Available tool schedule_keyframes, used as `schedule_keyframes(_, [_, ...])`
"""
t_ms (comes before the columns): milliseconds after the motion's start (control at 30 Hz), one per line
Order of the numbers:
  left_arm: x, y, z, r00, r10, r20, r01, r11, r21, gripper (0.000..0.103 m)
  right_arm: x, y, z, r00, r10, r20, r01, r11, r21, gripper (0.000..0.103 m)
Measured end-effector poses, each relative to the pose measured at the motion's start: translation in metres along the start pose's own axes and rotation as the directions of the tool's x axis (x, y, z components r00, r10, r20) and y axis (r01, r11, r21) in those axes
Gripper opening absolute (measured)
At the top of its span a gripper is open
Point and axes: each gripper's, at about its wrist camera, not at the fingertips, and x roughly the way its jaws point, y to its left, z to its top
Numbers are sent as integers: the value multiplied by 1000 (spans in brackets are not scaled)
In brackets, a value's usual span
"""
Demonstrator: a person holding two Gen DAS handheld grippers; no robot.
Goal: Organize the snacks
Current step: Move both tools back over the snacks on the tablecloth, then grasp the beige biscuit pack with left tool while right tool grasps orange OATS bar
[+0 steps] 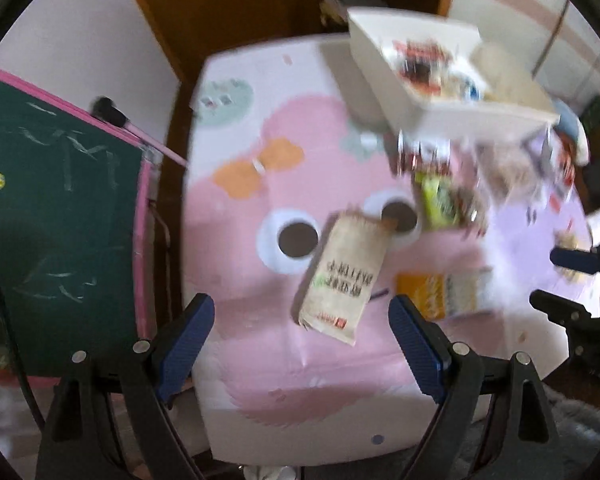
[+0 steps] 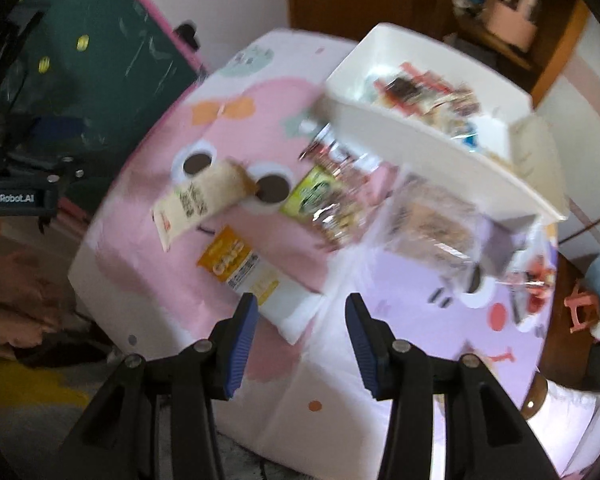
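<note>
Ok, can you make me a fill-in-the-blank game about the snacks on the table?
1. The white bin already holds some ____.
2. The beige packet lies across a cartoon ____ on the table cover.
3. The left gripper has ____ between its fingers.
4. The packet nearest the right gripper is ____ and white.

Missing words: snacks; eye; nothing; orange

Left gripper: bare pink tablecloth directly below and to its left, free to pass. Beige packet lies just ahead between the finger lines; orange-white packet ahead-right. Further ahead, a cluster of snack packets and the white bin block the way. Right gripper: bare cloth beneath and right; orange-white packet touching near its left finger; clear bag ahead.
</note>
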Motion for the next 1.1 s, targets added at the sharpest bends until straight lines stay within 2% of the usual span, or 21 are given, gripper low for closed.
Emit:
schedule_keyframes(167, [53,-6,0,995,-29,-100,34,998,51,88,48,13,-3,995,24,-97,-28,999,-38,46])
schedule_keyframes(333, [91,-11,6,984,-42,-175,57,995,83,88,74,22,0,993,24,-112,-35,995,-94,46])
schedule_keyframes(367, [94,-10,7,982,-44,-185,60,995,82,88,78,25,1,993,22,-116,-35,994,-106,52])
schedule_keyframes(600, [113,-7,16,972,-82,-221,101,992,79,88,90,49,11,995,-15,-99,-9,971,-239,60])
schedule_keyframes(767, [117,-1,17,965,-123,-230,141,988,64,88,108,49,22,986,5,-164,-36,982,-185,61])
schedule_keyframes(833, [116,2,18,962,-134,-236,152,987,60,88,109,50,23,987,4,-160,-33,984,-175,59])
schedule_keyframes(933, [118,2,18,959,-141,-247,162,985,65,88,109,51,23,987,-27,-155,3,989,-149,39])
schedule_keyframes(1100, [125,-10,19,953,-141,-267,173,980,99,88,106,45,10,984,-24,-179,16,999,-42,38])
